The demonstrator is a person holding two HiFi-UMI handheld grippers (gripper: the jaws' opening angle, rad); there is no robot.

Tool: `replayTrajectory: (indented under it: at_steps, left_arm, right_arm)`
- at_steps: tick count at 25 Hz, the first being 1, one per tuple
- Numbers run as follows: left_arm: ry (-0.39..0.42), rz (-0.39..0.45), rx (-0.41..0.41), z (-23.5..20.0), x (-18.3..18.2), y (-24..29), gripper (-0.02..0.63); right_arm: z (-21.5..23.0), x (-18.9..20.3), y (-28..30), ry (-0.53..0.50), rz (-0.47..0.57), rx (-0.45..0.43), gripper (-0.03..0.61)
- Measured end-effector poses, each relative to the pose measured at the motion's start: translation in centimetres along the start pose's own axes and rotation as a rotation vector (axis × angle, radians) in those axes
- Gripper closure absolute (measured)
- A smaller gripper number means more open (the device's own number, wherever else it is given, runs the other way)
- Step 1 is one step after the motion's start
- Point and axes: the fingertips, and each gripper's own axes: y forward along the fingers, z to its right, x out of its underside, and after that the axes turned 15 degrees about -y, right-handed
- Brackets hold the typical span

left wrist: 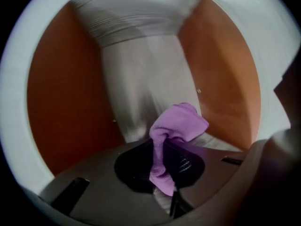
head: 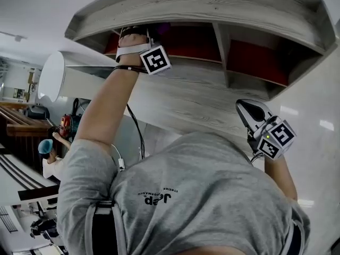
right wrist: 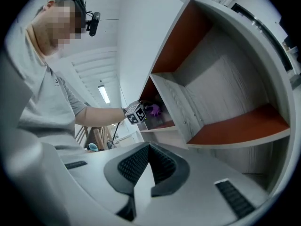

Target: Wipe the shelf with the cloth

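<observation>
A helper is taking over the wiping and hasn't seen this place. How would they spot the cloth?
Find the grey wood-grain shelf with orange-red compartments; the left gripper reaches into the left-hand one in the head view. The cloth is the bunched rag pinched in its jaws, the only purple thing there.

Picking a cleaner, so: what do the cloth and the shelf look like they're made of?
The cloth: soft purple fabric, likely microfibre; it bunches and folds limply. The shelf: matte grey wood-grain panels, probably laminate board; some inner faces are smooth orange.
</observation>
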Motion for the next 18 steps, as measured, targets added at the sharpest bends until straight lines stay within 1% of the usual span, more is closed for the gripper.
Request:
replayTrajectory:
  at_steps: [2,4,5,6,7,8,9,10,11,12,13,16,18]
  left_arm:
    - [0.068,0.001,-0.059,-0.6,0.3,0.6,0.549]
    - [0.094,-0.010,-0.096,-0.9,1.0,1.7,0.549]
    - [0.095,-0.020,-0.092,-0.7,1.5,2.2,0.548]
    - [0.096,-0.039,-0.055,0.2,2.2,2.6,0.546]
    - [0.108,-0.079,0.024,1.7,3.0,2.7,0.545]
    - [0.131,-0.135,0.120,3.4,4.0,2.8,0.545]
    - [0.160,-0.185,0.187,4.7,4.6,2.9,0.545]
    - [0.188,-0.214,0.208,5.2,4.8,3.1,0.545]
    - [0.212,-0.229,0.207,5.4,4.7,3.4,0.543]
    - [0.227,-0.239,0.213,5.9,4.5,3.6,0.543]
    - [0.233,-0.249,0.236,6.7,4.3,3.6,0.541]
    - [0.212,-0.268,0.347,10.1,4.2,3.0,0.540]
    - [0.160,-0.280,0.426,12.2,4.1,2.6,0.540]
  right_arm:
    - [-0.3,-0.1,0.5,0.003,0.018,-0.009,0.572]
    - [-0.6,0.0,0.6,0.013,0.026,-0.013,0.572]
    - [-0.7,0.1,0.7,0.018,0.026,-0.015,0.572]
    - [-0.9,0.2,0.7,0.022,0.024,-0.016,0.572]
    - [-1.0,0.3,0.7,0.026,0.021,-0.018,0.573]
    - [-1.0,0.5,0.8,0.030,0.018,-0.018,0.573]
    - [-1.1,0.6,0.9,0.034,0.014,-0.017,0.572]
    - [-1.1,0.8,0.9,0.039,0.010,-0.015,0.572]
    - [-1.2,0.9,1.0,0.042,0.006,-0.013,0.573]
    - [-1.2,1.0,1.0,0.045,0.004,-0.012,0.572]
    - [-1.3,1.1,1.0,0.046,0.002,-0.011,0.572]
    - [-1.6,1.2,1.0,0.051,-0.003,-0.006,0.572]
    - [-1.7,1.4,1.0,0.056,-0.008,-0.001,0.572]
